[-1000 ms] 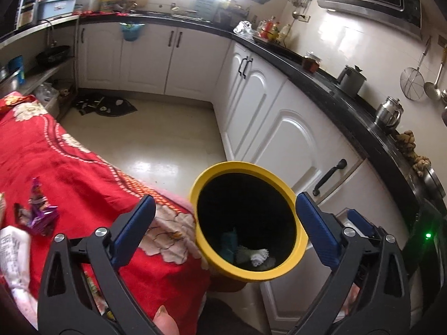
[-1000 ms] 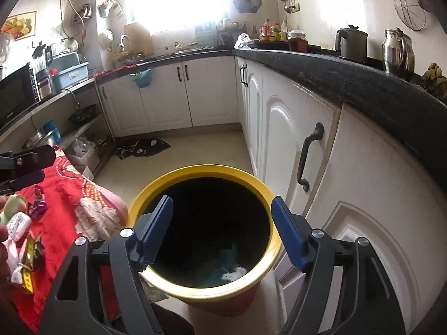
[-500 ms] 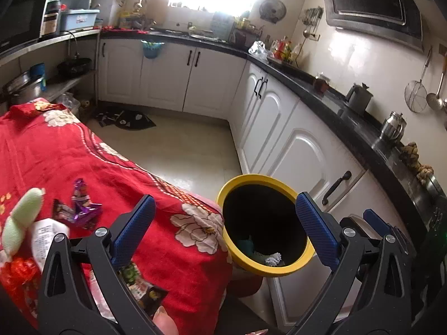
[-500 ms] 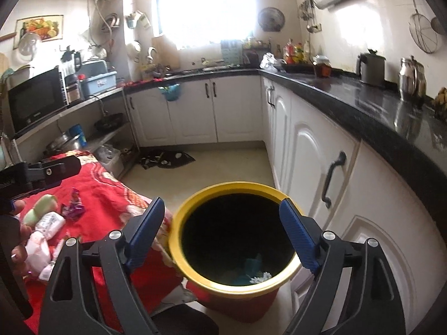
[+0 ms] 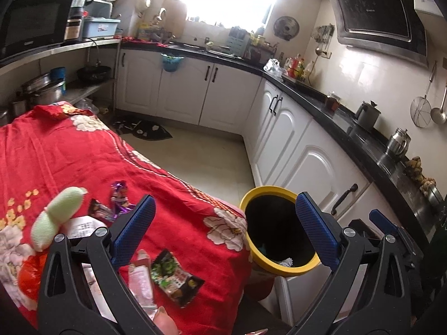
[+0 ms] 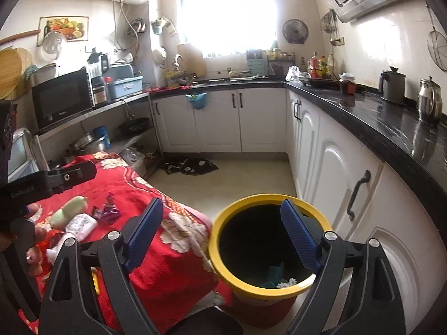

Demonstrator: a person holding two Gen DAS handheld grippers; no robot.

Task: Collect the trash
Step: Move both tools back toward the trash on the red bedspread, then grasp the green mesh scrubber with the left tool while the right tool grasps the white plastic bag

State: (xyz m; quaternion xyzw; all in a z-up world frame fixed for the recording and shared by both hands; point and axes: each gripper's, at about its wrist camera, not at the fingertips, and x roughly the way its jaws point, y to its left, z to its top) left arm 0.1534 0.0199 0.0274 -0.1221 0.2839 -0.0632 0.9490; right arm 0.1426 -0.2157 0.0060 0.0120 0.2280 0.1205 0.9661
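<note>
Left gripper (image 5: 225, 229) stands wide open, holding nothing. Right gripper (image 6: 222, 234) likewise wide and empty, its jaws having just been opening. Yellow-rimmed bin (image 6: 216, 240) sits on the floor beside the red-clothed tabletop (image 5: 83, 153), scraps visible at its bottom. Wrappers (image 5: 176, 279) and a purple wrapper (image 5: 120, 198) lie on the cloth.

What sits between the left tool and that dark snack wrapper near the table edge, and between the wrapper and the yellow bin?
Nothing visible. The left tool is open above the wrapper, and only bare red cloth separates it from the bin.
</note>
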